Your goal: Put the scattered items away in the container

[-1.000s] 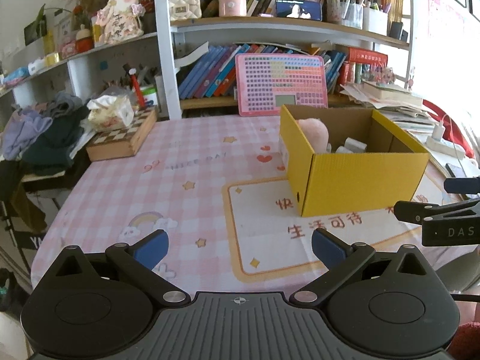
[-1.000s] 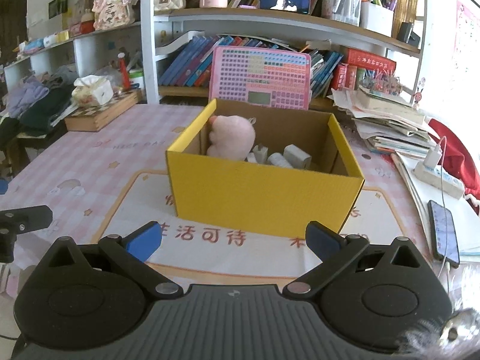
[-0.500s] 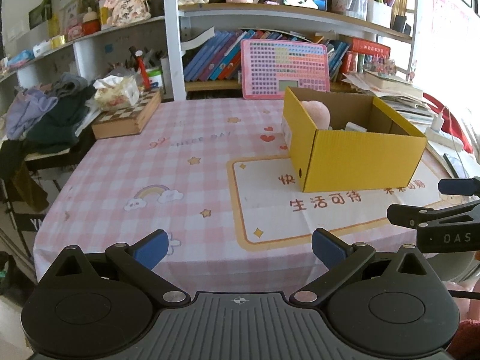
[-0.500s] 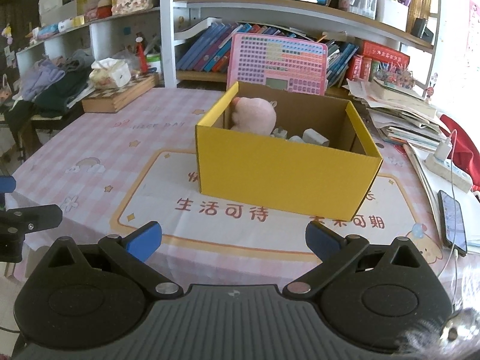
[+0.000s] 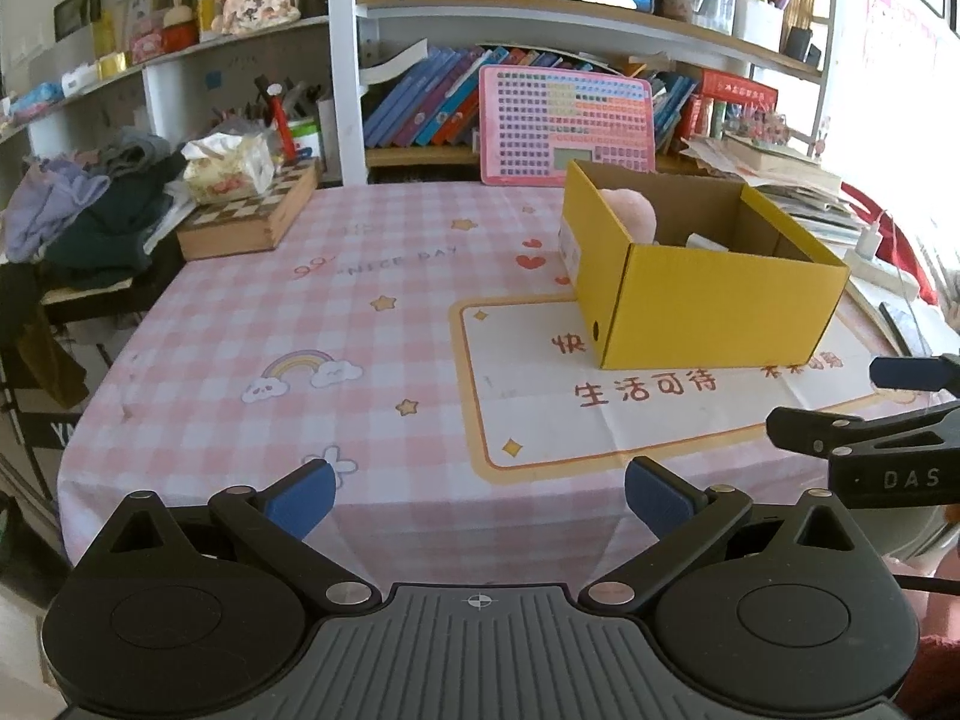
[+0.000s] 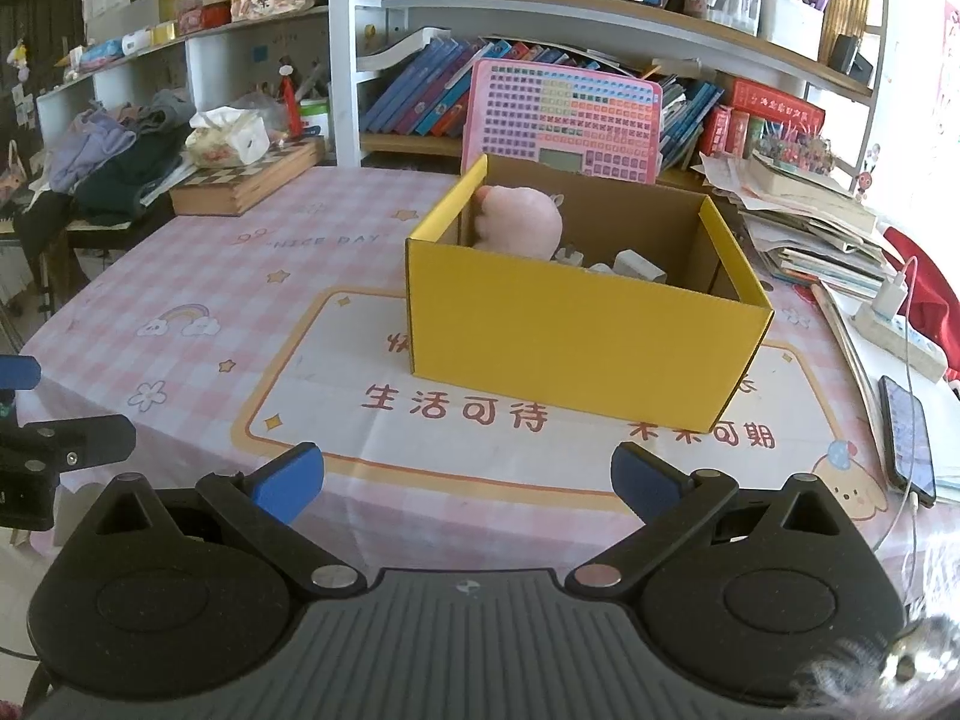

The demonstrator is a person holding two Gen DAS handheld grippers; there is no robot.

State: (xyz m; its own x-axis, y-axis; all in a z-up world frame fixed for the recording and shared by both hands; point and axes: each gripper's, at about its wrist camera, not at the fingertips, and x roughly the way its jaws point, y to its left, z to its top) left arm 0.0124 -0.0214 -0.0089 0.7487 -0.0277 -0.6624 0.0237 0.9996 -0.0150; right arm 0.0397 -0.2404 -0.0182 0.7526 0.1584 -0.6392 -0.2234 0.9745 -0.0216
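Observation:
A yellow cardboard box [image 5: 714, 306] [image 6: 576, 342] stands on the pink checked tablecloth [image 5: 336, 312]. Inside it are a pink plush toy [image 6: 519, 222] [image 5: 630, 213] and small white items [image 6: 639, 267]. My left gripper [image 5: 477, 495] is open and empty, above the table's near edge, well short of the box. My right gripper [image 6: 465, 480] is open and empty, over the near edge in front of the box. The right gripper also shows at the right edge of the left wrist view [image 5: 888, 414]. The left one shows at the left edge of the right wrist view [image 6: 36, 420].
A wooden chessboard box [image 5: 252, 219] with a tissue pack [image 5: 225, 168] sits at the far left. A pink keyboard toy [image 6: 564, 120] leans on the bookshelf behind the box. A phone [image 6: 906, 432], power strip [image 6: 900, 333] and paper stacks [image 6: 810, 228] lie at the right.
Both grippers have pulled back from the box toward the table's near edge, so the box looks smaller and farther. Both stay open and empty.

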